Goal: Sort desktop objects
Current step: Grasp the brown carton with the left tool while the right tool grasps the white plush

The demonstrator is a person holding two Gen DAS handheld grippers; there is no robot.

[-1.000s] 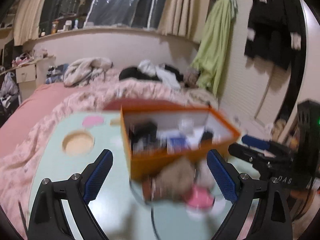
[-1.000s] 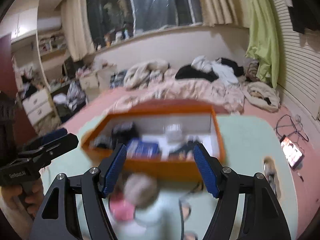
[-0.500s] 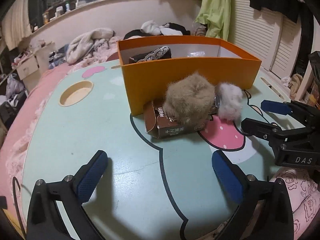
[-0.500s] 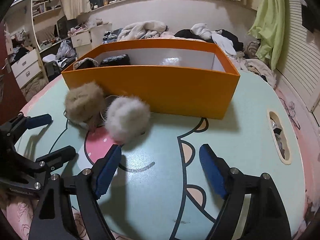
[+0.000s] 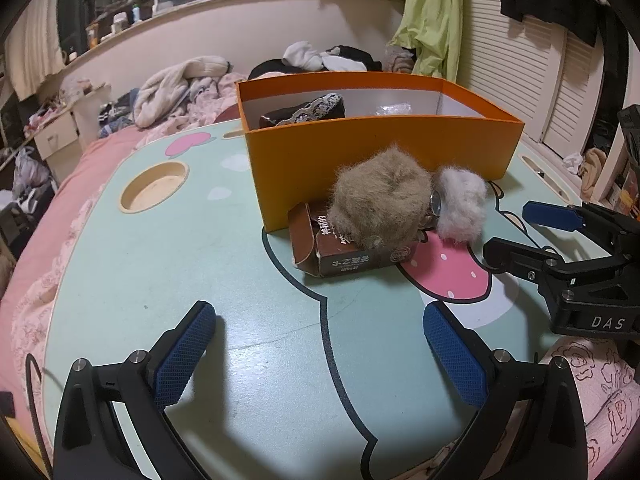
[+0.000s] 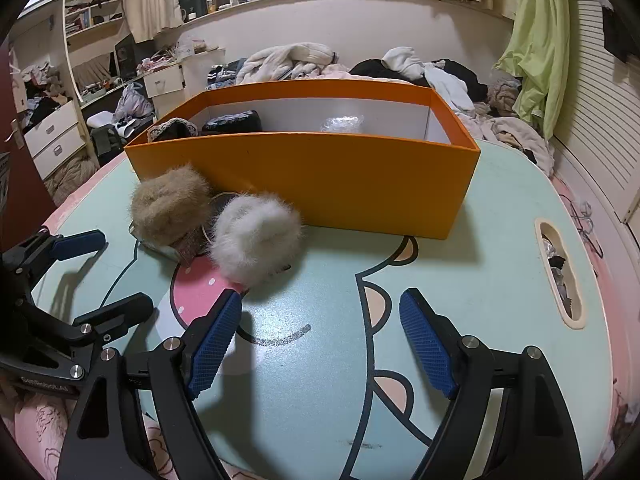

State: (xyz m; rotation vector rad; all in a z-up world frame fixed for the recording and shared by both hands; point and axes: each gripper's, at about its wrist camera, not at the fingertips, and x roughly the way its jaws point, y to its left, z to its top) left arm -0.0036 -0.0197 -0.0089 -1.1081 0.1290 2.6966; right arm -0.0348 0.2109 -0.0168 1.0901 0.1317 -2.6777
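Note:
An orange box (image 5: 380, 152) (image 6: 340, 172) stands on the mint table with dark items inside. In front of it lie a tan fur ball (image 5: 380, 204) (image 6: 170, 204), a grey-white fur ball (image 5: 460, 208) (image 6: 256, 236) and a brown carton (image 5: 344, 252) under the tan ball. My left gripper (image 5: 320, 352) is open and empty, low over the table short of the carton; it also shows in the right wrist view (image 6: 96, 272). My right gripper (image 6: 320, 344) is open and empty, just right of the white ball; it also shows in the left wrist view (image 5: 520, 236).
The table (image 5: 160, 272) has a round cup recess (image 5: 154, 186) at left and an oval slot (image 6: 560, 272) at right. A bed with heaped clothes (image 6: 304, 60) lies behind the table. Drawers (image 6: 52, 136) stand at far left.
Both grippers have dropped down and pulled back towards the near table edge; the views went from blurred above the box to steady at table level. Both stay open.

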